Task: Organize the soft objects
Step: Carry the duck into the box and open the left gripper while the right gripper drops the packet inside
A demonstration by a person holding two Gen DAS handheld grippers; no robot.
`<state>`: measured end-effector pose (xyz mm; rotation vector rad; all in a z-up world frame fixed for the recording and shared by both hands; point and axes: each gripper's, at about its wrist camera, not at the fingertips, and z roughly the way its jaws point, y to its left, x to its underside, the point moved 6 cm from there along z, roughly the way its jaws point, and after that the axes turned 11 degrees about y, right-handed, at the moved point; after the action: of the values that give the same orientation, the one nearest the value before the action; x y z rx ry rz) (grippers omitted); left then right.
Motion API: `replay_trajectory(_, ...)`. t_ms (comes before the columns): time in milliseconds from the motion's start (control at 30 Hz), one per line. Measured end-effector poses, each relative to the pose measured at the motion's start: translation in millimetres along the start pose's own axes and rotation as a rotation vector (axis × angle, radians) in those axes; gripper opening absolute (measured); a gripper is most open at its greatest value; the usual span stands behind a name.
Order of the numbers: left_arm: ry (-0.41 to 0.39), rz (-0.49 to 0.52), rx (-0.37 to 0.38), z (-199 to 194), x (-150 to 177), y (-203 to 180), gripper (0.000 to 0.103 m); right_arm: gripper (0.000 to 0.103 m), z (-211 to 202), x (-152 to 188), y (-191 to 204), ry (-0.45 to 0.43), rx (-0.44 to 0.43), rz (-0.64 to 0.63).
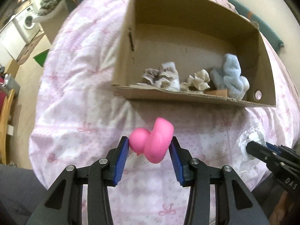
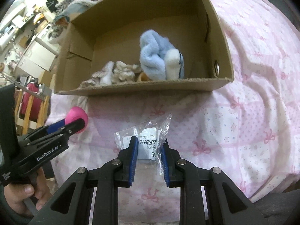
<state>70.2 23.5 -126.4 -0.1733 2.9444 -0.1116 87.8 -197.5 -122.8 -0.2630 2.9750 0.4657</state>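
My left gripper (image 1: 150, 146) is shut on a pink soft toy duck (image 1: 152, 141) and holds it above the pink bedspread, in front of the cardboard box (image 1: 196, 97). My right gripper (image 2: 149, 147) is shut on a clear plastic packet with a barcode label (image 2: 148, 136), also in front of the box (image 2: 150, 88). Inside the box lie a light blue plush (image 1: 231, 75), a crumpled beige cloth (image 1: 198, 80) and a grey-white cloth (image 1: 163, 75). In the right wrist view the blue plush (image 2: 157, 58) stands at the box's right, and the left gripper with the duck (image 2: 76, 120) is at left.
The box sits on a bed with a pink bow-print quilt (image 1: 78, 97). A patterned blanket (image 1: 48, 1) lies beyond the box. At far left are a washing machine (image 1: 28, 22) and wooden furniture (image 1: 5, 123). A teal cushion (image 1: 266, 26) lies at the right.
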Motion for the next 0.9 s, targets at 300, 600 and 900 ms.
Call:
replay_trajectory(300, -0.142, -0.041, 0.001, -64, -11, -7, 0.040, 0.026, -50, -4, 23, -0.181, -0.111, -0.072)
replay_trajectory(600, -0.242, -0.030, 0.055, -127, -34, -13, 0.040, 0.026, -114, -24, 25, -0.325, -0.216, -0.043)
replay_trajectory(900, -0.292, 0.021, 0.027, -134, -80, -22, 0.040, 0.026, -134, -64, 7, -0.396, -0.136, -0.050)
